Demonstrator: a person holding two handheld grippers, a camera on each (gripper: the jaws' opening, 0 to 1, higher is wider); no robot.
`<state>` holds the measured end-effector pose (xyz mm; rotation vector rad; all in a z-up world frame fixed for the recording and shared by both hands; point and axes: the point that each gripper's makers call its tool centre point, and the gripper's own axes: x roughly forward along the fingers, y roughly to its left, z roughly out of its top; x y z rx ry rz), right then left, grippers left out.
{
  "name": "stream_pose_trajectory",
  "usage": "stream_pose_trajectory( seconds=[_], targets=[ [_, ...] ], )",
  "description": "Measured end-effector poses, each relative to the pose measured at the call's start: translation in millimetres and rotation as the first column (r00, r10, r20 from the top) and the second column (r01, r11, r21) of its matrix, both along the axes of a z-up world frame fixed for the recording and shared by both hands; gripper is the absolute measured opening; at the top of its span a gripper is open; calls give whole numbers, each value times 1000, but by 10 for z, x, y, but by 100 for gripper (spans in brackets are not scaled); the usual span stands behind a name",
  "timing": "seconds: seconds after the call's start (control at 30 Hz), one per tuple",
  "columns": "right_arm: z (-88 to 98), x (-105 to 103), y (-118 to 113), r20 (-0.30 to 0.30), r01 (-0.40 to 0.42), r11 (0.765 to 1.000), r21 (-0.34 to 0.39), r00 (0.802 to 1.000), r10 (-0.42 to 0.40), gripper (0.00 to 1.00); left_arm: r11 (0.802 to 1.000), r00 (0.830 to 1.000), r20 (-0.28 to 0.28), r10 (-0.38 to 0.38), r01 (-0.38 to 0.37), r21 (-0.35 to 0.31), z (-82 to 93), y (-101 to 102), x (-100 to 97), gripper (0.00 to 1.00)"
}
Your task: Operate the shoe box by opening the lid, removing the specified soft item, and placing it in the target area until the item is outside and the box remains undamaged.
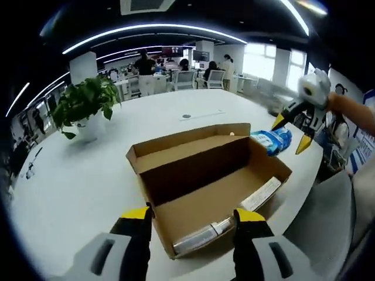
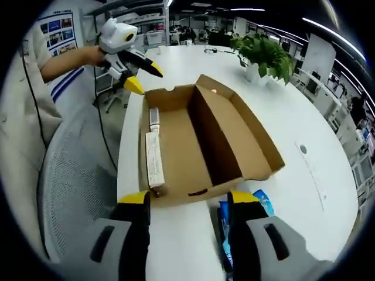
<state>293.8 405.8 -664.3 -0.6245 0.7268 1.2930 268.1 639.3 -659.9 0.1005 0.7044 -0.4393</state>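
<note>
The brown cardboard shoe box (image 1: pixel 202 199) (image 2: pixel 181 146) lies open on the white table (image 1: pixel 70 187), its lid flap folded out flat beside it. A blue soft packet (image 1: pixel 272 140) (image 2: pixel 224 228) rests on the table just outside the box's end wall. My right gripper (image 1: pixel 291 132) (image 2: pixel 188 199) is open, its yellow tips spread around the packet. My left gripper (image 1: pixel 193 215) (image 2: pixel 145 78) is open at the opposite end of the box, holding nothing. A white strip (image 1: pixel 261 194) (image 2: pixel 154 158) and a silvery piece (image 1: pixel 199 237) lie along one inner wall.
A potted plant (image 1: pixel 88 102) (image 2: pixel 266 55) stands on the table beyond the box. A grey mesh chair (image 2: pixel 76 175) (image 1: pixel 328 222) sits at the table's edge by the person. A round socket (image 1: pixel 186 116) is set in the tabletop. Desks and people fill the background.
</note>
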Motion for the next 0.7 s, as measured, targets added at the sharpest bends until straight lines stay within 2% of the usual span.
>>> stream_pose_trajectory(
  seconds=[0.17, 0.4, 0.5, 0.7],
  targets=[
    [-111, -81, 145, -25, -72, 997, -23, 997, 71, 47, 999, 999, -32, 43, -42, 11, -117, 91, -35, 48],
    [-253, -105, 267, -41, -140, 987, -73, 990, 137, 45, 993, 990, -78, 114, -112, 24, -266, 243, -91, 31],
    [-300, -102, 312, -57, -156, 984, -89, 987, 152, 38, 990, 985, -101, 142, -140, 23, -333, 292, -116, 26],
    [-407, -104, 419, -89, -204, 973, -112, 977, 195, 41, 986, 977, -135, 165, -167, -9, -442, 297, -154, 23]
  ],
)
